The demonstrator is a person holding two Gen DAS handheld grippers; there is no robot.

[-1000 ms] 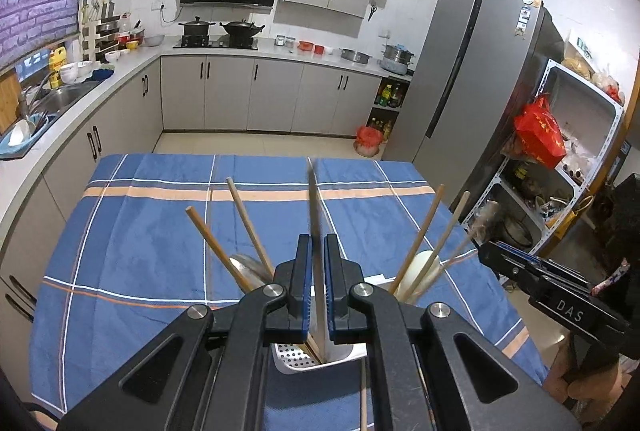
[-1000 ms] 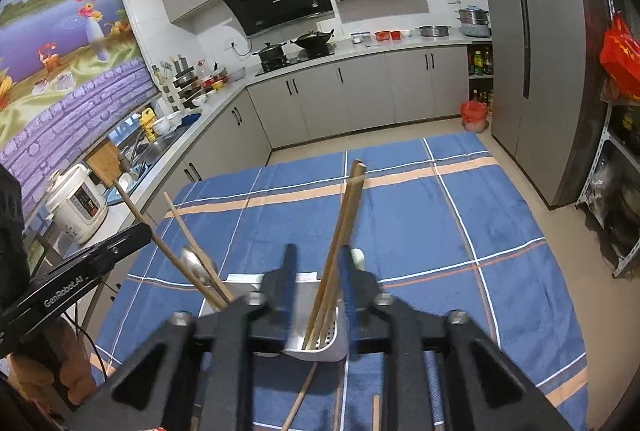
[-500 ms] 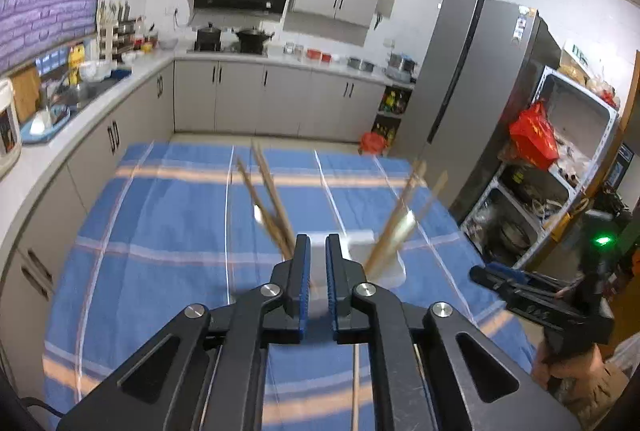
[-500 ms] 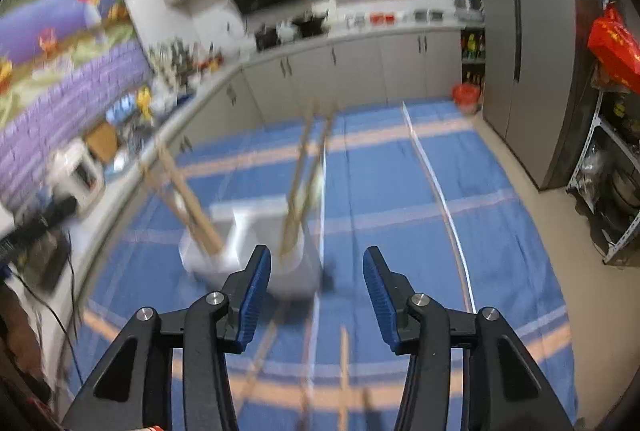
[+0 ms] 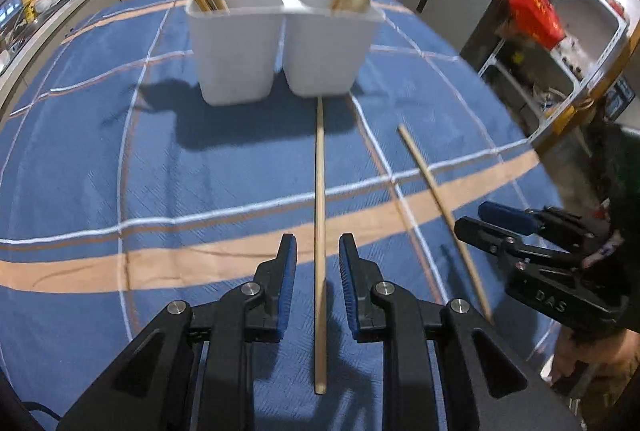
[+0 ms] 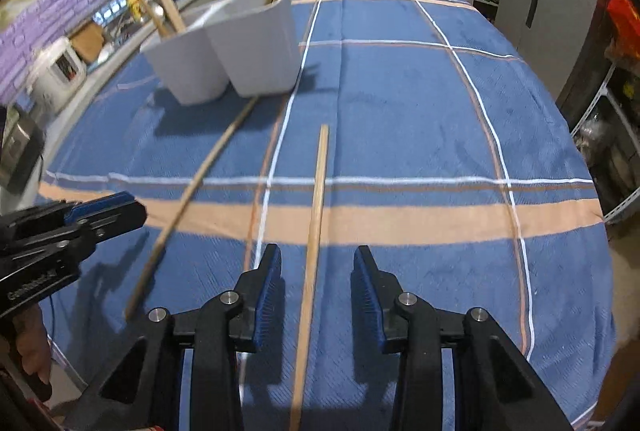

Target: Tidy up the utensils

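Both grippers are pointing steeply down at the blue plaid tablecloth [image 5: 100, 159], each one straddling a loose wooden chopstick so that its pads can close across the shaft.

The left gripper [image 5: 318, 263] is standing narrowly parted around the straight chopstick [image 5: 319, 191]; its jaws have just been opening, and the blue pads [image 5: 289, 271] are not touching the wood. This chopstick's far end is reaching the foot of the white two-compartment utensil holder [image 5: 280, 47].

The right gripper [image 6: 316, 279] is standing wider apart; its jaws have just been closing, with the second chopstick [image 6: 316, 199] lying nearer the left pad, untouched.

The holder is already carrying chopsticks and a spoon in each compartment; these two pieces remain, judging by the layout.
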